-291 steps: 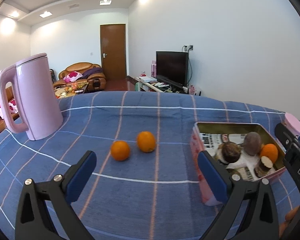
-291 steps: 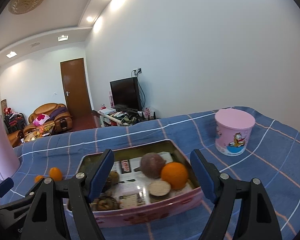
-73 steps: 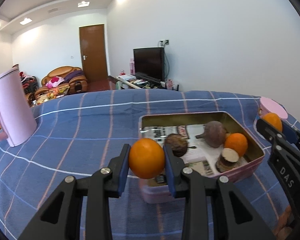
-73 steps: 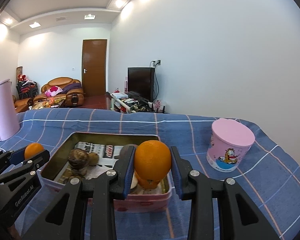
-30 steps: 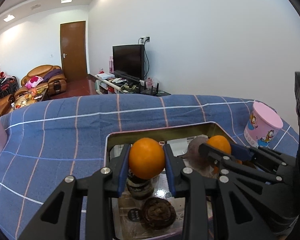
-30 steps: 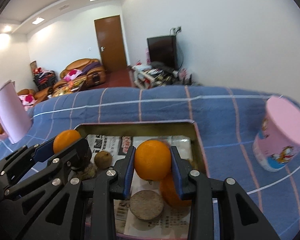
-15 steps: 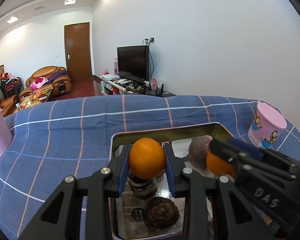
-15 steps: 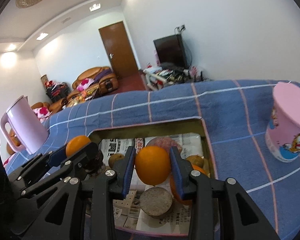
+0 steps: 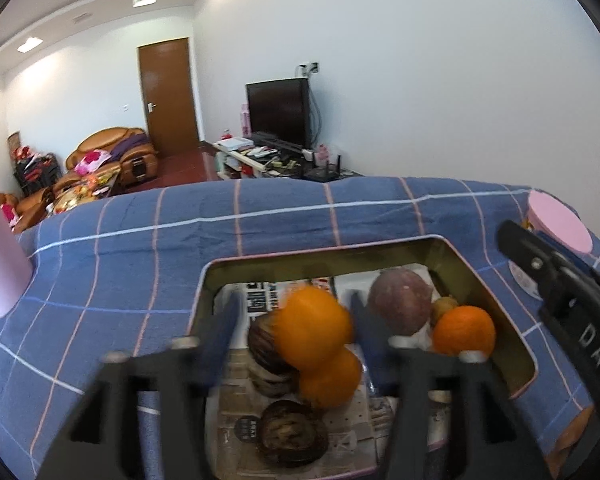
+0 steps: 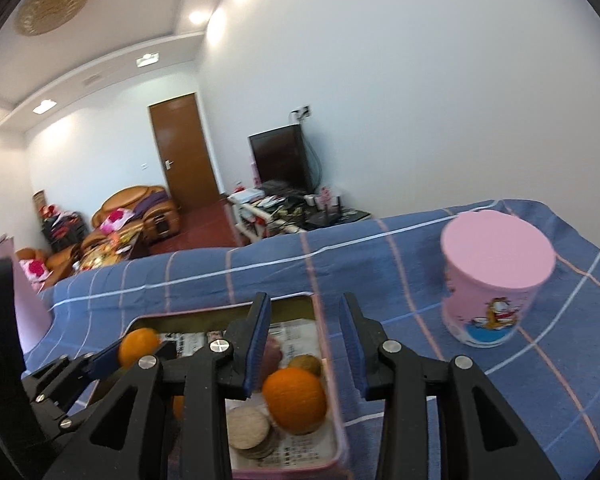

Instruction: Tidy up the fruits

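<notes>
Orange fruit [image 9: 314, 326] released; left gripper [image 9: 292, 312] opening.

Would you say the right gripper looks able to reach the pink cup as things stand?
Probably yes: the right gripper holds nothing, and only bare blue cloth lies between it and the pink cup; the tin sits below it.

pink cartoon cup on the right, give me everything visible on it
The pink cup is a round, tapering tub, wider at the top, and looks like plastic or coated paper. A flat, plain pink lid covers it, so the contents are hidden. The side wall is pale pink with an orange cartoon cat printed above a blue band. It stands upright on the blue checked cloth, apart from the fruit tin and to its right. Nothing touches it; neither gripper is at it. The left wrist view shows only its lid edge behind the other gripper.
</notes>
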The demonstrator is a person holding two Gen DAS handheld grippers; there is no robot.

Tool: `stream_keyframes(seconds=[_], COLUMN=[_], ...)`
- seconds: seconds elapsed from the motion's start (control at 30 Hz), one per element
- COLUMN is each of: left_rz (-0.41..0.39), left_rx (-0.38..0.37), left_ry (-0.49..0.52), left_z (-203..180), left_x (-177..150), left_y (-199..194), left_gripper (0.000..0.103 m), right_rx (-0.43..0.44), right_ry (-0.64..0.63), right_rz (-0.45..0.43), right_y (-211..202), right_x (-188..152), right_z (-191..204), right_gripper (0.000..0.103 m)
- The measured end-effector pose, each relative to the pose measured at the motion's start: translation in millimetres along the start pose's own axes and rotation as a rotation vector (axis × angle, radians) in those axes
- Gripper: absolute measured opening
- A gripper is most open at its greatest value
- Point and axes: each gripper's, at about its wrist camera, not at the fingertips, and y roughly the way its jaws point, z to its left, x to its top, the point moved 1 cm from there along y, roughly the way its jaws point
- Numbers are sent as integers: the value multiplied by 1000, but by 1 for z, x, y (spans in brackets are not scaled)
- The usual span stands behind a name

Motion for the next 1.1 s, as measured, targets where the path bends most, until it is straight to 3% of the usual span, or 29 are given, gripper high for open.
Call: stream_keyframes(seconds=[0.07,0.13,0.2,0.4,0.63,1.1], left_rz=[-33,-79,-122,-153,-187,-224], left_rx=[12,17,25,57,78,82], left_ry=[-36,-54,-56,-34,-47,-51], left_z=[7,12,13,18,32,43], left_x=[0,-3,-4,-11,-21,-34], left_y=[-7,-15,-24,-40,-59,-80], left_gripper=[98,101,103,103,103,103], right_rx=[-14,-26,-29,-24,-57,-102], right_ry=[6,13,14,-33,-101,-69], right_rz=[-8,-29,-55,-121,-172,-234], right_y=[-3,-8,-13,-28,-47,-84], right_x=[0,0,1,-4,-13,-26], right_z=[-5,-7,-7,2,20,16], right_gripper=[45,57,62,69,70,70])
